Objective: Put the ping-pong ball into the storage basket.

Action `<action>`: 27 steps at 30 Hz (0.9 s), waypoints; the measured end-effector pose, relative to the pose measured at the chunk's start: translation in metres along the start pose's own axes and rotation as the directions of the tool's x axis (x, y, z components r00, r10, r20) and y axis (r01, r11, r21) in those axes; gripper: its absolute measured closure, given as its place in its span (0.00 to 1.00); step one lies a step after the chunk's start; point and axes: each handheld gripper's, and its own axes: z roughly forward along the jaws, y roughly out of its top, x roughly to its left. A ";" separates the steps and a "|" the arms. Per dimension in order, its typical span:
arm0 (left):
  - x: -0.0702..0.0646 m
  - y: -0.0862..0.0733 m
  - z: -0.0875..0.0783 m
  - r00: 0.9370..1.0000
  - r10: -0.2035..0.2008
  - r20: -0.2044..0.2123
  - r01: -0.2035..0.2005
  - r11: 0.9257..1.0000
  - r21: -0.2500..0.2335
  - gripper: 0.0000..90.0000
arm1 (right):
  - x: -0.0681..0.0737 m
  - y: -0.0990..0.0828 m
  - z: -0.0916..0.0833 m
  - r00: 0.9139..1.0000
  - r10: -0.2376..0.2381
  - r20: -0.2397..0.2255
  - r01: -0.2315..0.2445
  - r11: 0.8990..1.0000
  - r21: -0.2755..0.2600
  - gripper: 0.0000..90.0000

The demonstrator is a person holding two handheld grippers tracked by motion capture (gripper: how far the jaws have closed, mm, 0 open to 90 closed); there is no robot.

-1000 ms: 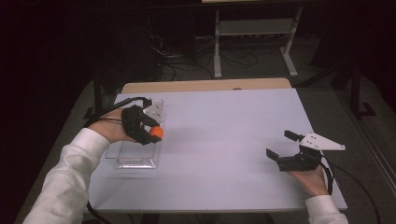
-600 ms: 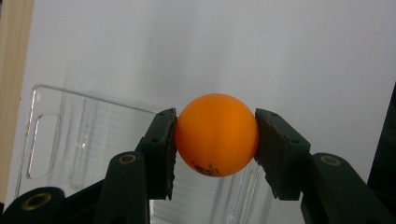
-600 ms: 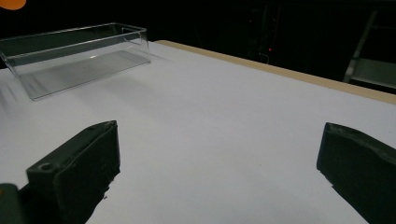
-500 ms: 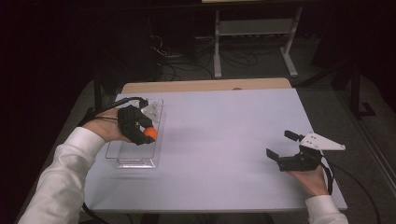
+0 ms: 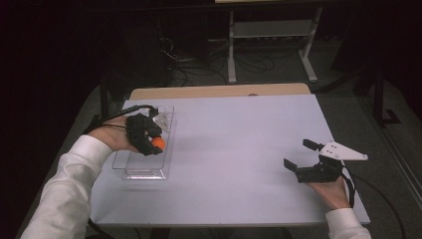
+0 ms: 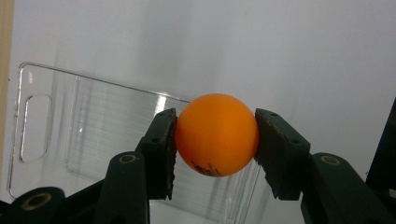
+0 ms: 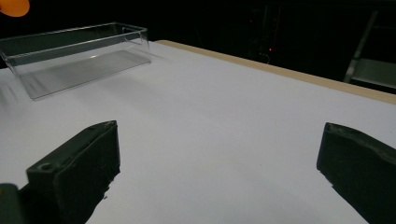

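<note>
An orange ball (image 6: pixel 217 135) sits squeezed between the two black pads of my left gripper (image 5: pixel 156 142), which is shut on it. The ball (image 5: pixel 158 143) hangs just above a clear plastic tray (image 5: pixel 143 174) on the left side of the white table (image 5: pixel 234 149). The tray (image 6: pixel 51 121) looks empty beneath the ball. My right gripper (image 5: pixel 298 154) rests low over the table's right front part, jaws wide open with nothing between them (image 7: pixel 219 154). From there the tray (image 7: pixel 74 51) and the ball (image 7: pixel 14 6) show far off at the upper left.
A wooden strip (image 5: pixel 219 91) runs along the table's far edge. Beyond it, a metal stand (image 5: pixel 268 35) and loose cables (image 5: pixel 189 55) lie on the dark floor. Bare white tabletop stretches between the tray and the right gripper.
</note>
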 end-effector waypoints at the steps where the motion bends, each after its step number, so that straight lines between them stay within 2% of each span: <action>1: 0.000 0.000 0.001 1.000 -0.004 -0.005 0.004 1.000 0.005 0.57 | 0.000 0.000 0.000 1.000 0.000 0.000 0.000 1.000 0.000 0.00; 3: 0.001 -0.001 0.002 1.000 -0.002 -0.007 0.003 1.000 0.021 0.57 | 0.000 0.000 0.000 1.000 -0.001 0.001 0.001 1.000 -0.002 0.00; 13: 0.001 -0.007 0.007 1.000 -0.008 -0.005 0.008 0.999 0.032 0.57 | 0.000 0.000 0.000 1.000 -0.001 0.001 0.001 1.000 0.001 0.00; 27: 0.001 -0.010 0.020 1.000 -0.006 0.020 0.005 0.999 0.049 0.57 | -0.001 0.000 -0.001 1.000 0.000 0.003 0.000 1.000 0.004 0.00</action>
